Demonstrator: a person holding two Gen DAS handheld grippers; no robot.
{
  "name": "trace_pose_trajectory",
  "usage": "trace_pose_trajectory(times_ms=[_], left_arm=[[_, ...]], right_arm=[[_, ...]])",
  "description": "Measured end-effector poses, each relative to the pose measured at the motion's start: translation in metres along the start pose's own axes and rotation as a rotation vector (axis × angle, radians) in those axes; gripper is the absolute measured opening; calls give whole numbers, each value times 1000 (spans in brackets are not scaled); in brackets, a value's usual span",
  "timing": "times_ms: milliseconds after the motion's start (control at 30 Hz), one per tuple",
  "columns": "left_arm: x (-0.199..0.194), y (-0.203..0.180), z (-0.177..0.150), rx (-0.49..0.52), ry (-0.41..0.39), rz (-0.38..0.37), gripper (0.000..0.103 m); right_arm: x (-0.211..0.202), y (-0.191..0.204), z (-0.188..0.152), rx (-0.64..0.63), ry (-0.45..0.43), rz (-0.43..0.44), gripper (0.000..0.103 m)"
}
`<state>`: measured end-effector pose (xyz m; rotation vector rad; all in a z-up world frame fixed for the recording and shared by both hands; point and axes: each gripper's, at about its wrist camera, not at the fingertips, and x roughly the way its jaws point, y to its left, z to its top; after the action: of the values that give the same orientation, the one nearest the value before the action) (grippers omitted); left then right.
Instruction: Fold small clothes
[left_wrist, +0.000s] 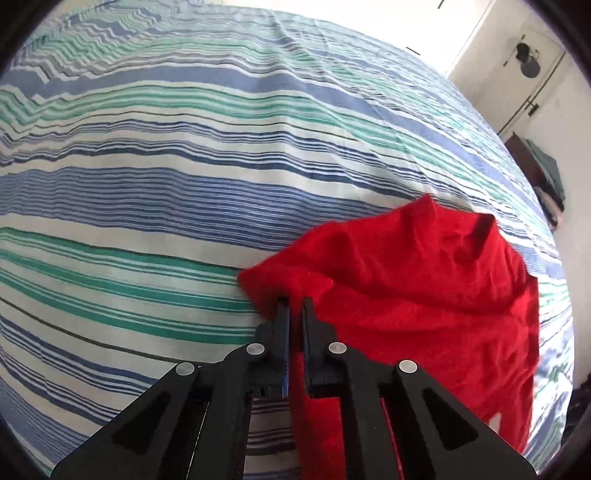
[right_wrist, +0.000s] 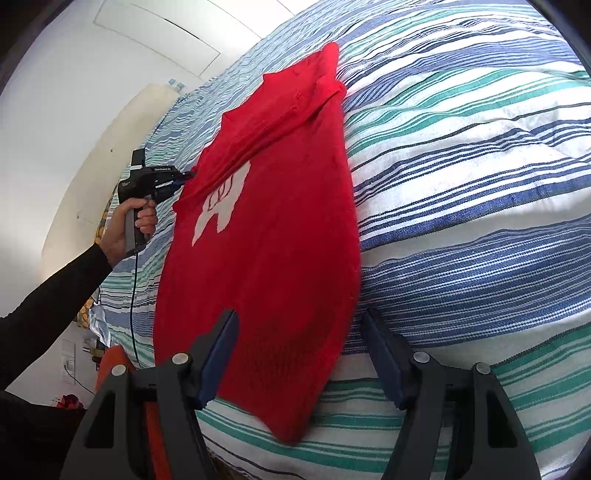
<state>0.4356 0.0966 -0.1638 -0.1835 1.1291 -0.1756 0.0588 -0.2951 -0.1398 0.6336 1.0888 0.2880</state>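
A small red garment (right_wrist: 280, 229) with a white print (right_wrist: 221, 206) lies on the striped bed sheet (right_wrist: 461, 155). In the left wrist view the red garment (left_wrist: 424, 295) fills the lower right. My left gripper (left_wrist: 294, 306) is shut on the garment's edge and lifts it a little; it also shows in the right wrist view (right_wrist: 186, 175) at the garment's left side. My right gripper (right_wrist: 299, 321) is open, its fingers straddling the garment's near end, holding nothing.
The bed sheet (left_wrist: 184, 184) has blue, green and white stripes and spreads widely to the left. White cupboard doors (left_wrist: 535, 92) stand beyond the bed. An orange cloth (right_wrist: 118, 362) lies by the bed's edge.
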Motion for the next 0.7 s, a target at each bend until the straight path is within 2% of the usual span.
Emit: trace_pose_trajectory(times_ms=[67, 100, 133, 233, 300, 367, 433, 467, 500, 567, 633, 700], left_arm=[[8, 7, -4, -7, 39, 42, 14], [8, 10, -6, -15, 53, 54, 27], [1, 12, -9, -31, 41, 71, 38], [-39, 11, -21, -37, -65, 58, 62], [-57, 4, -33, -13, -97, 13, 67], [-58, -11, -50, 52, -68, 4, 68], [-38, -24, -66, 139, -10, 105, 65], [-21, -24, -75, 165, 56, 175, 61], [-10, -18, -84, 170, 95, 204, 60], [-18, -14, -92, 153, 47, 203, 62], [-32, -14, -94, 111, 45, 207, 63], [-56, -19, -103, 107, 6, 199, 63]], right_arm=[[0, 0, -1, 0, 1, 0, 68], [1, 0, 0, 2, 2, 1, 68], [1, -1, 0, 3, 2, 1, 68], [-1, 0, -1, 1, 0, 2, 68], [-1, 0, -1, 2, -1, 4, 68], [-1, 0, -1, 3, -2, 4, 68], [-1, 0, -1, 2, -3, 3, 68], [-1, 0, -1, 1, -3, 2, 68], [-1, 1, -1, 0, -5, 2, 68], [-3, 1, -1, -1, -7, 2, 68], [-6, 3, -1, -4, -10, -2, 68], [-11, 5, 0, -14, -21, -13, 68]])
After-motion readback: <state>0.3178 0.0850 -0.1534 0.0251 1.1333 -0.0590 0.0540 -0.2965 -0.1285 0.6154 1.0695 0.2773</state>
